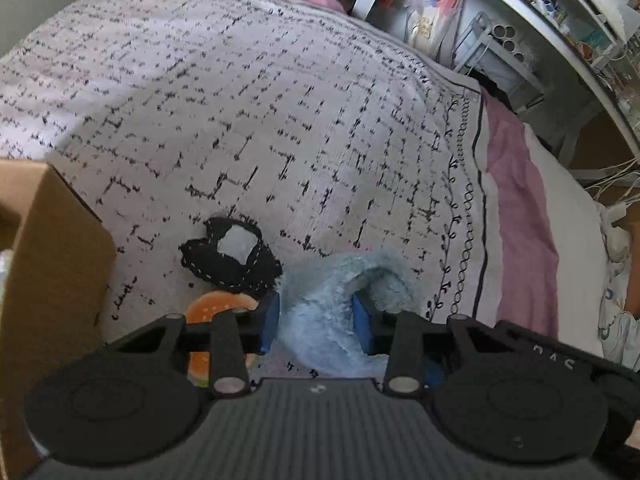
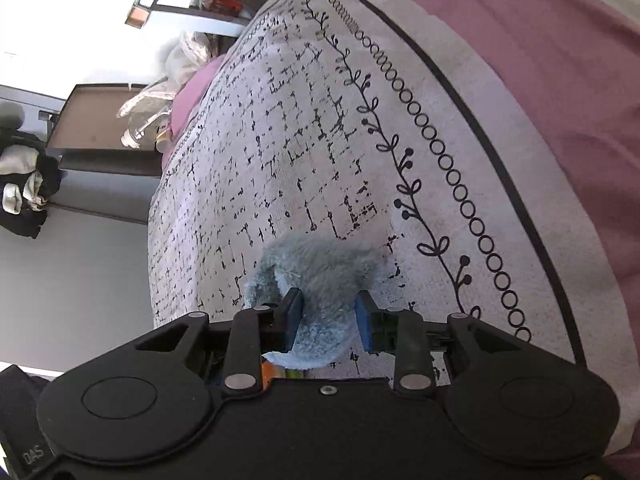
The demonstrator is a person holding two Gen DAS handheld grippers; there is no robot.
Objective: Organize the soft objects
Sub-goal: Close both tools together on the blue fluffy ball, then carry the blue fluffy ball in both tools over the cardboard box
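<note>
Blue plush toy (image 1: 320,312) is pinched by both the left gripper (image 1: 316,322) and right gripper (image 2: 328,318), nothing boxed yet, cardboard box (image 1: 52,272) waiting, black felt piece (image 1: 232,256) and burger plush (image 1: 218,308) left.

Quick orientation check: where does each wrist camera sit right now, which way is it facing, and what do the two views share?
Left wrist: on the left hand-held gripper, angled down over the patterned blanket; pads squeeze the blue plush, black felt toy and cardboard box to its left.
Right wrist: on the right hand-held gripper, angled down along the blanket's bordered edge, clamping the same plush.
Shared: plush and blanket. No hand or sleeve shows.
</note>
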